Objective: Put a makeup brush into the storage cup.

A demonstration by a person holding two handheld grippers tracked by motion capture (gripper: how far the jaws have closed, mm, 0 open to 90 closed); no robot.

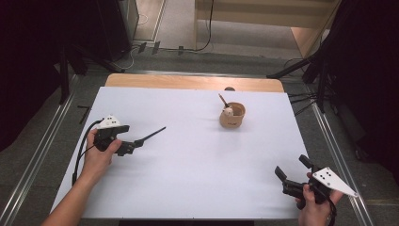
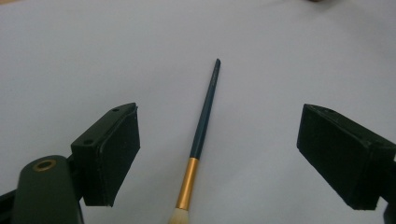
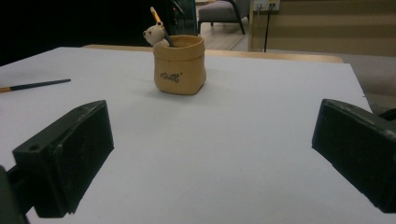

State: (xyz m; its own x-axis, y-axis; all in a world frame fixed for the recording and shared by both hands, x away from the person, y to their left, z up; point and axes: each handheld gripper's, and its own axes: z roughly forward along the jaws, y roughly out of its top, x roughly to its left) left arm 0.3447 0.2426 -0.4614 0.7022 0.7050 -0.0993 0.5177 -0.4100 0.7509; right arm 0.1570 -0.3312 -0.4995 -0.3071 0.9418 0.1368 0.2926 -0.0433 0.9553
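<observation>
My left gripper (image 2: 219, 154) stood wide, jaws either side of the paintbrush (image 2: 203, 126) lying near the table's (image 1: 197, 188) left edge, gripping nothing. I judged I should center on the handle before squeezing. My right gripper (image 3: 212, 158) gaped empty.

The high view looks forward and down over the whole table (image 1: 197, 179), each hand-held gripper's camera sits low and close, and the right one shares the far tan pot (image 3: 180, 65) with it.
</observation>
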